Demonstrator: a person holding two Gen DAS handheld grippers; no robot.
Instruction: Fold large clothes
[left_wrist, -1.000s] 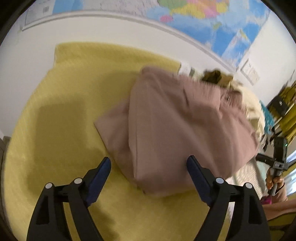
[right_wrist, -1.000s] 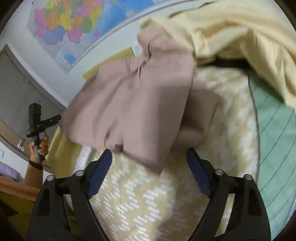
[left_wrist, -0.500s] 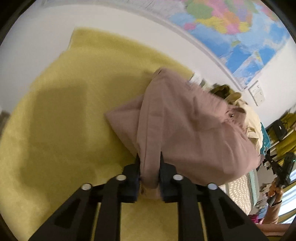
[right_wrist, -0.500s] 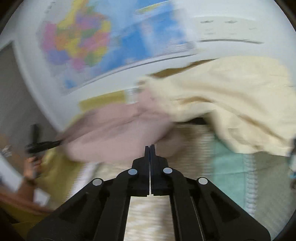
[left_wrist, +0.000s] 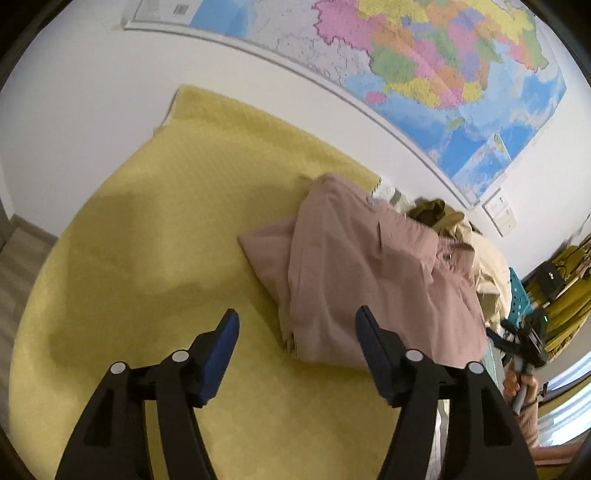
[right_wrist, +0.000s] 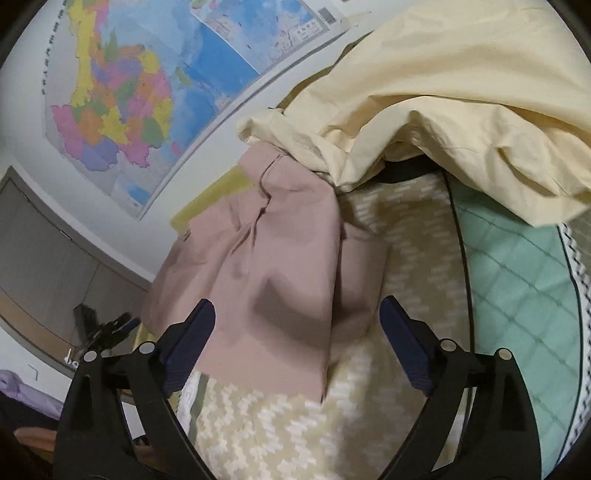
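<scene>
A dusty-pink garment (left_wrist: 373, 273) lies folded in a loose bundle on a yellow blanket (left_wrist: 155, 236). My left gripper (left_wrist: 297, 332) is open and empty, its blue pads on either side of the bundle's near corner without touching it. In the right wrist view the same pink garment (right_wrist: 266, 280) lies on a cream patterned cover (right_wrist: 280, 428). My right gripper (right_wrist: 295, 325) is open and empty just above its near edge. A pale yellow garment (right_wrist: 443, 96) is heaped behind it and overlaps its far end.
A wall map (left_wrist: 424, 62) hangs on the white wall behind the bed. A mint quilted cloth (right_wrist: 517, 280) lies to the right. An olive cloth (left_wrist: 430, 214) sits behind the pink bundle. The other hand-held gripper shows at the right edge of the left wrist view (left_wrist: 528, 339).
Both grippers were shut half a second ago, the left one pinching the pink garment's near corner. Both have now opened, and the left has let the corner go and pulled back slightly.
</scene>
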